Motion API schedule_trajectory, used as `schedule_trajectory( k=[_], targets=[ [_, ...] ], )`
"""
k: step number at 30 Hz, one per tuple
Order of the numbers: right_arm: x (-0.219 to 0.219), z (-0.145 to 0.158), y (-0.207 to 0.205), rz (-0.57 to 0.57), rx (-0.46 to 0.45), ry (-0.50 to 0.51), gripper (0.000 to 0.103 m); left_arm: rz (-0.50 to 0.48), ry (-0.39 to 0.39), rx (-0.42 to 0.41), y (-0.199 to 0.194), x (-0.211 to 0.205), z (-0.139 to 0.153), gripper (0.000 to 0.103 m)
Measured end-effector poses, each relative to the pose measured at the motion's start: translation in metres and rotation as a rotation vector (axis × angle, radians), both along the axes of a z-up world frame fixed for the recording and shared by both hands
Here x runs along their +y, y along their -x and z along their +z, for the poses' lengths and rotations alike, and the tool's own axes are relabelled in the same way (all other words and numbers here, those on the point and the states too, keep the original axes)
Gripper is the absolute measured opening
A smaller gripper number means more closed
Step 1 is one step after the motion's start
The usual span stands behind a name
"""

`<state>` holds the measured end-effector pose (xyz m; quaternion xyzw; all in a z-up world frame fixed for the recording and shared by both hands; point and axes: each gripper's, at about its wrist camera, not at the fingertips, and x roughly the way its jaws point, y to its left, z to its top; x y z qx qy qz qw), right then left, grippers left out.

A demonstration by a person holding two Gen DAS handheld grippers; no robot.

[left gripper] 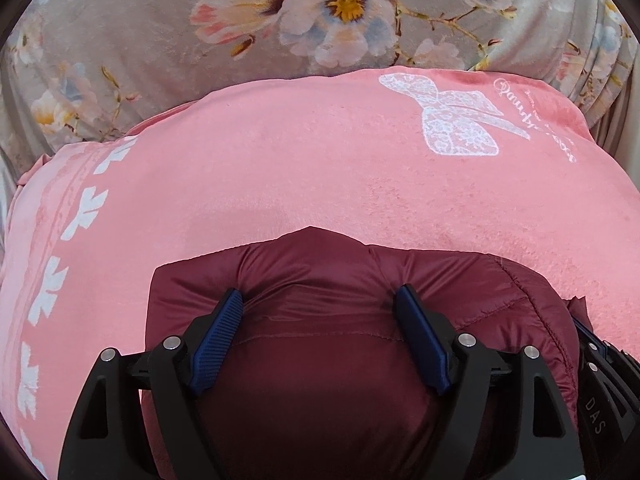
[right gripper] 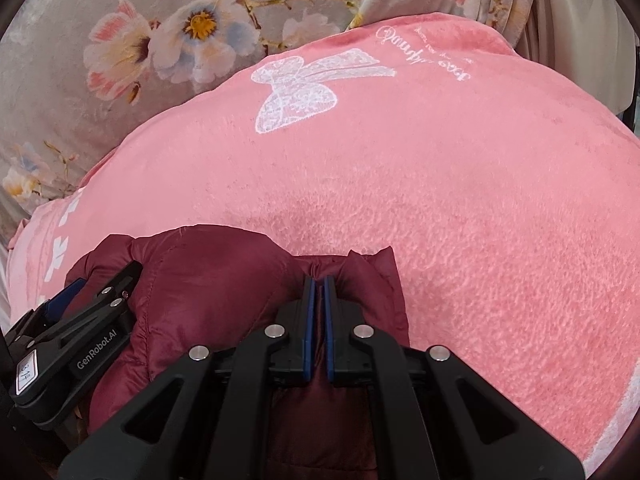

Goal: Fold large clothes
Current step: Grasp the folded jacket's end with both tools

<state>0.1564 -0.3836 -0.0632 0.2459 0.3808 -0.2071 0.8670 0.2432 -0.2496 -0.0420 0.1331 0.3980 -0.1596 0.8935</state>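
Left gripper [left gripper: 318,300] spread over the maroon padded jacket [left gripper: 340,360], pinching nothing; right gripper [right gripper: 319,284] pinching a fold. Best to keep that pinch firm and press flat on the pink blanket [right gripper: 440,200].

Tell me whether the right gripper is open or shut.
Shut: the right gripper has its blue pads pinched together on a ridge of the maroon jacket.

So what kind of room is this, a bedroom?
Probably a bedroom: a fluffy pink blanket with a white bow print lies on flowery grey bedding, and a puffy maroon jacket is on top for folding.
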Motion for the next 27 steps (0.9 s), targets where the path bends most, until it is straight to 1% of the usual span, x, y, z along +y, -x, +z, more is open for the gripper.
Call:
schedule_trajectory(
  k=[12, 15, 17, 19, 20, 21, 22, 23, 25, 27],
  targets=[
    [0.006, -0.002, -0.006, -0.005, 0.032, 0.054, 0.003, 0.005, -0.018, -0.016, 0.0, -0.004, -0.006, 0.077],
    [0.005, -0.001, -0.006, -0.004, 0.031, 0.053, 0.003, 0.005, -0.017, -0.016, 0.0, -0.004, -0.006, 0.077],
    [0.003, 0.001, -0.002, 0.001, 0.014, 0.035, 0.003, -0.002, -0.01, -0.005, 0.001, -0.001, -0.004, 0.078],
    [0.002, 0.014, 0.013, -0.005, -0.003, 0.038, 0.004, -0.012, -0.004, 0.015, 0.01, 0.011, 0.007, 0.078],
    [0.005, 0.026, 0.027, -0.006, -0.029, 0.051, 0.006, -0.016, 0.018, 0.034, 0.018, 0.022, 0.015, 0.077],
    [0.009, 0.04, 0.043, 0.002, -0.061, 0.062, 0.006, -0.029, 0.06, 0.051, 0.03, 0.036, 0.026, 0.077],
    [0.014, 0.051, 0.056, 0.018, -0.084, 0.067, 0.006, -0.038, 0.08, 0.052, 0.041, 0.047, 0.034, 0.078],
    [0.019, 0.058, 0.067, 0.034, -0.096, 0.066, 0.006, -0.042, 0.082, 0.05, 0.049, 0.053, 0.038, 0.078],
    [0.027, 0.062, 0.084, 0.062, -0.09, 0.047, 0.006, -0.055, 0.067, 0.059, 0.068, 0.064, 0.04, 0.078],
    [0.033, 0.053, 0.096, 0.086, -0.07, -0.005, 0.006, -0.063, 0.049, 0.088, 0.08, 0.068, 0.032, 0.078]
  ],
)
